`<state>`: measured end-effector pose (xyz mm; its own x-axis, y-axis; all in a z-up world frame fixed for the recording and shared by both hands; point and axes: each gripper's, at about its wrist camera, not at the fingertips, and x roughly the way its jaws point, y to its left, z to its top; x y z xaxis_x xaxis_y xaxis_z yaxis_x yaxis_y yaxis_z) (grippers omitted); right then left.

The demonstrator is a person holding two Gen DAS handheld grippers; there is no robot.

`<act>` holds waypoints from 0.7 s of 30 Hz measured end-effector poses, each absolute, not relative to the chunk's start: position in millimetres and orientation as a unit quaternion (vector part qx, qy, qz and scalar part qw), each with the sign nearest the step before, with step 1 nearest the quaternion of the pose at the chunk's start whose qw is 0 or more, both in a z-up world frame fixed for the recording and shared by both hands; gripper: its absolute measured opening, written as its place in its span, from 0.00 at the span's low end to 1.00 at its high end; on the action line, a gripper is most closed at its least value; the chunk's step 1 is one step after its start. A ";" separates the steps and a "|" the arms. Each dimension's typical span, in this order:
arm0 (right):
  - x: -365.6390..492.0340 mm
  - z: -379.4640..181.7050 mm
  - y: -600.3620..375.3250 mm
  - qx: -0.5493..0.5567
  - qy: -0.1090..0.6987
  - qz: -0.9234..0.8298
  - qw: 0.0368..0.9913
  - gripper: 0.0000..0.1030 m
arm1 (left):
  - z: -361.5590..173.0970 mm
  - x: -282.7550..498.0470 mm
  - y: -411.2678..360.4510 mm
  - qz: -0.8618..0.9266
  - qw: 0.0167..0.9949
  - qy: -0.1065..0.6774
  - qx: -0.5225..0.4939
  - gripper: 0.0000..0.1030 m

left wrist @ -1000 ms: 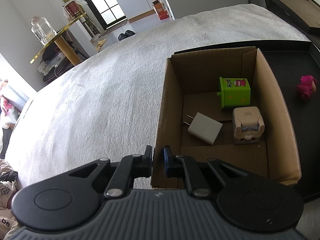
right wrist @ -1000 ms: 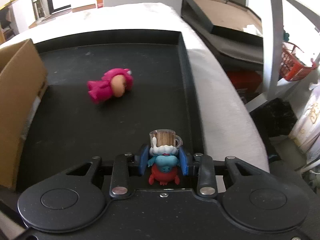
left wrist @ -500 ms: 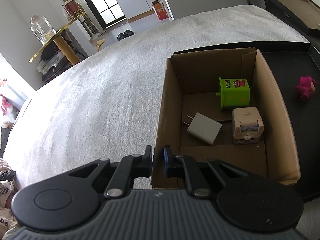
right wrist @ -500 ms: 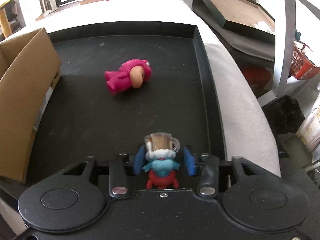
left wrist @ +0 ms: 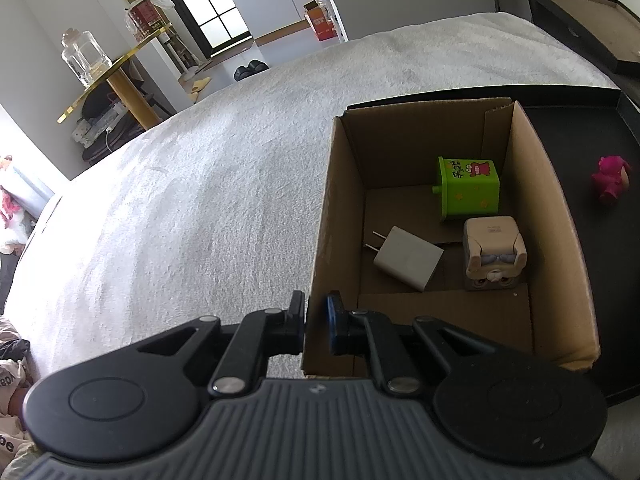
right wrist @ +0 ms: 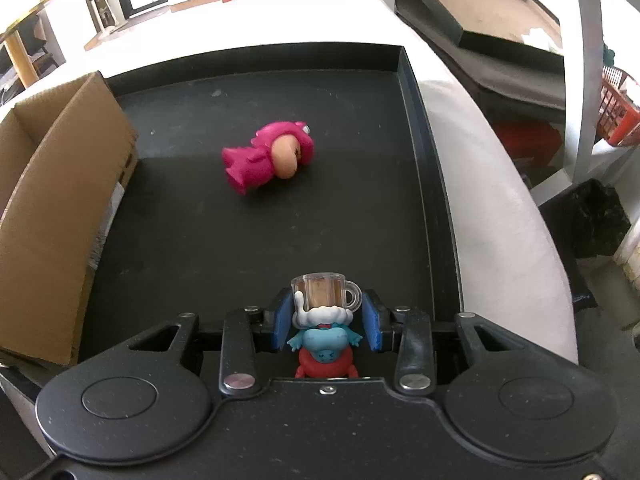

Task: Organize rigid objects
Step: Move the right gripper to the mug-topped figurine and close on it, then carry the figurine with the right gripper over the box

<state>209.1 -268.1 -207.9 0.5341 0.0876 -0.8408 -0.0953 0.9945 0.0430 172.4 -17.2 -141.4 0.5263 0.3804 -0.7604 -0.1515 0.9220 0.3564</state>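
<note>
**Figurine in one tool, box wall in the other**

The right tool (right wrist: 327, 326) has just been closing and now pinches a small figurine (right wrist: 323, 336) between its blue pads: blue body, red base, white hat, with a tiny clear mug of brown drink at its top. It hangs above the near end of a black tray (right wrist: 416, 152). Farther along the tray floor a pink figurine (right wrist: 268, 156) lies on its side, with bare tray between the two toys.

The left tool (left wrist: 317, 322) is pressed together on the near left wall of an open cardboard box (left wrist: 560, 216), one pad outside, one inside. The box sits at the tray's left end. On its floor lie a white plug adapter (left wrist: 408, 258) with its prongs pointing left, a lime-green cube (left wrist: 468, 190) printed with a red cartoon face and characters too small to read, and, just beside it, a beige cube toy (left wrist: 494, 252) with a sleepy face and a faint, unreadable stamp on top.

A white textured cloth (left wrist: 200, 208) covers the surface under the tray. Beyond it stand a gold-rimmed side table (left wrist: 116, 76) carrying a glass jar (left wrist: 82, 58), white cabinets, a dark-framed window and a pair of dark slippers on the floor
</note>
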 end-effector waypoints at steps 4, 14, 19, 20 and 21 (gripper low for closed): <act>207.3 -195.0 -266.9 -0.003 0.468 0.052 0.882 0.35 | -141.2 172.6 -16.6 0.153 0.865 0.461 0.122 0.10; 203.4 -157.9 -250.7 -0.022 0.430 0.064 0.900 0.35 | -140.1 171.6 -13.0 0.148 0.868 0.460 0.112 0.09; 203.6 -144.3 -237.9 -0.041 0.414 0.075 0.906 0.35 | -140.0 172.1 -12.3 0.148 0.868 0.460 0.108 0.09; 203.3 -141.5 -234.7 -0.045 0.411 0.078 0.907 0.35 | -140.1 172.2 -12.1 0.148 0.869 0.461 0.107 0.09; 203.2 -139.4 -232.3 -0.049 0.409 0.080 0.908 0.35 | -139.9 171.9 -11.7 0.148 0.869 0.460 0.107 0.09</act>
<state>203.2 -232.3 -139.4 0.6524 0.1045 -0.7506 -0.1851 0.9824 -0.0241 171.9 -11.7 -139.9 0.5322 0.3549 -0.7686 -0.1587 0.9336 0.3212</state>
